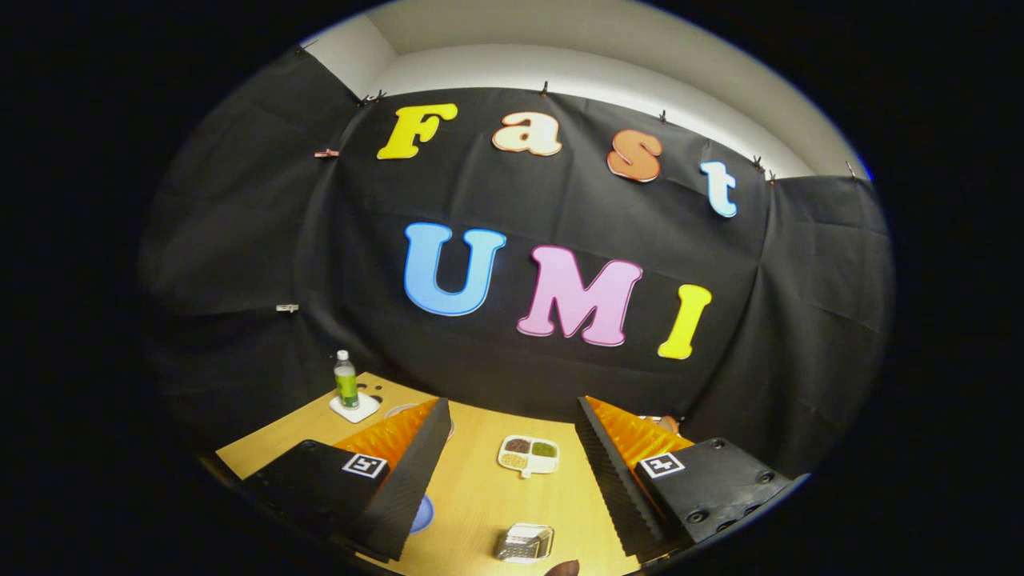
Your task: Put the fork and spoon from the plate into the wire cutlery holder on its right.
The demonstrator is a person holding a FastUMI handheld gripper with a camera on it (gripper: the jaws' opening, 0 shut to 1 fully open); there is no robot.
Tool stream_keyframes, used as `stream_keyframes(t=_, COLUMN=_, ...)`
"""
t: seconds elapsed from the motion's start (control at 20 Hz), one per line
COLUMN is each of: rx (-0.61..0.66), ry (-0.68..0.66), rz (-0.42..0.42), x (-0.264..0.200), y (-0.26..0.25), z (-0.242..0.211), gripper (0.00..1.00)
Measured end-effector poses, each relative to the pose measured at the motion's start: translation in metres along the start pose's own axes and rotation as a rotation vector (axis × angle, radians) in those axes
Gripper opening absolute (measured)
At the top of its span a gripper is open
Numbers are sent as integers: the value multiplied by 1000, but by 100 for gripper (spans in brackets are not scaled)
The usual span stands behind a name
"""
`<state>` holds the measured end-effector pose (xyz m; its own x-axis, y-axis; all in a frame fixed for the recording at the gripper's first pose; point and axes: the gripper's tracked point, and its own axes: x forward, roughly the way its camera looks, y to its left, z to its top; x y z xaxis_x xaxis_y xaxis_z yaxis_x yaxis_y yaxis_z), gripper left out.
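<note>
Gripper view: tongs (512,472) gape empty, high above the surface (480,488); holder (524,542) lies between the fingers, plate (400,410) peeks behind the left one. They should drop toward the plate.

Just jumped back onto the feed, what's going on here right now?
The gripper is held above a wooden table, its jaws wide open with nothing between them. Between the fingers, on the table, sit a small divided dish of grains and, nearer, a small wire holder. A green bottle stands on a white coaster beyond the left finger. A plate's edge peeks out there too. No fork or spoon has been picked up yet.
</note>
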<state>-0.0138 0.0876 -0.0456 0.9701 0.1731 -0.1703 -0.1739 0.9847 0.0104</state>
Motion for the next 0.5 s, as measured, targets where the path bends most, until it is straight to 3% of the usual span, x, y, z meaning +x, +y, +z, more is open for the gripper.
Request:
stream_keyframes(t=0.25, rx=17, ry=167, rz=96, x=5, y=57, z=-49, gripper=98)
stream_keyframes(t=0.5, rx=57, ry=388, rz=193, x=8, y=118, z=-127, gripper=98)
